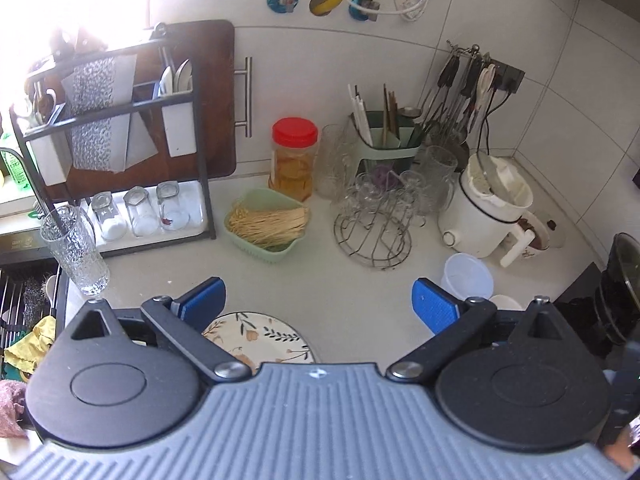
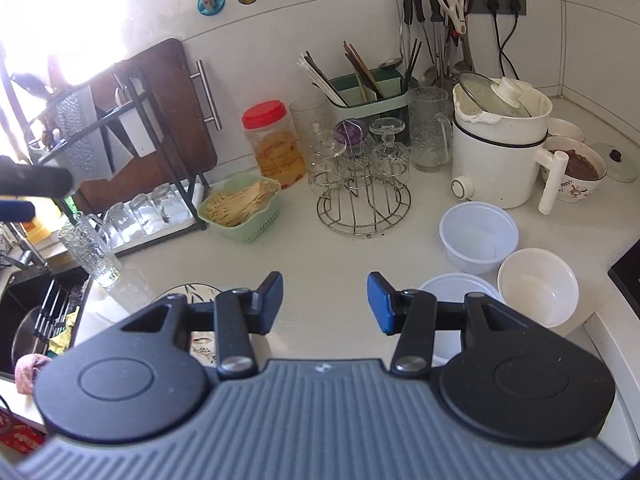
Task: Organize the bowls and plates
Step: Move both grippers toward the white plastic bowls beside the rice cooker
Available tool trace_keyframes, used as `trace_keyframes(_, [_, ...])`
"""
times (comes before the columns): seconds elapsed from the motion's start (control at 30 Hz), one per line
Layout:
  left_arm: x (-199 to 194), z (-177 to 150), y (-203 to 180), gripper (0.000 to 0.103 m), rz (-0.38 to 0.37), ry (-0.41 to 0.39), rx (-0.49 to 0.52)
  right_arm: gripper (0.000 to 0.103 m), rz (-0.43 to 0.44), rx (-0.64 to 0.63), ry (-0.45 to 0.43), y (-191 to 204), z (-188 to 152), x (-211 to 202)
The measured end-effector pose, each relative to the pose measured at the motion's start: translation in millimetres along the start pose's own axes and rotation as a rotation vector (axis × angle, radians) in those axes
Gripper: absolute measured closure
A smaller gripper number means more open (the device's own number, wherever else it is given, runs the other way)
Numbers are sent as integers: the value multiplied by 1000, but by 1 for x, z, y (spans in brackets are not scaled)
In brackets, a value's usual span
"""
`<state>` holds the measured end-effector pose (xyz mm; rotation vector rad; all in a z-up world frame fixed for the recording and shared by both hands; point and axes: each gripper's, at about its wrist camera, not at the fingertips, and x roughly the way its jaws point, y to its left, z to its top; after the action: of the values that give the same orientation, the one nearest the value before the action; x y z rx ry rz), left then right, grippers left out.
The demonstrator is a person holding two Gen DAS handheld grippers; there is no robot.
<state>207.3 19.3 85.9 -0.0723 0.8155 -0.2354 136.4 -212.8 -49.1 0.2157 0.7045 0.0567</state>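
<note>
1. While both pairs of fingers stood wide apart and empty above the worktop (image 2: 320,256), the floral plate (image 1: 260,338) lay flat just below the left gripper (image 1: 318,306); lowering squarely over its rim looked the sound approach.
2. Right of that plate, three white bowls clustered: the translucent bowl (image 2: 478,242), the ceramic bowl (image 2: 538,286), and a shallow one (image 2: 460,292) beneath the right gripper (image 2: 325,303).

no text or label is legible on anything here.
</note>
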Motion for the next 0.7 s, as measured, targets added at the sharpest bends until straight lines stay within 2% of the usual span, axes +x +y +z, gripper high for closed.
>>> trace_keyframes(0.2, [-16, 33, -41, 0, -15, 43, -36, 54, 15, -14, 53, -31, 11, 29])
trace_keyframes(0.27, [-16, 45, -56, 0, -35, 93, -57, 54, 27, -21, 89, -41, 16, 41])
trace_keyframes(0.37, [-12, 63, -77, 0, -55, 179, -38, 54, 50, -54, 130, -54, 25, 55])
trace_keyframes(0.53, [-9, 87, -97, 0, -49, 197, -47, 54, 83, -115, 188, -66, 40, 70])
trace_keyframes(0.7, [8, 96, -102, 0, -75, 226, -95, 54, 101, -148, 196, -74, 51, 82])
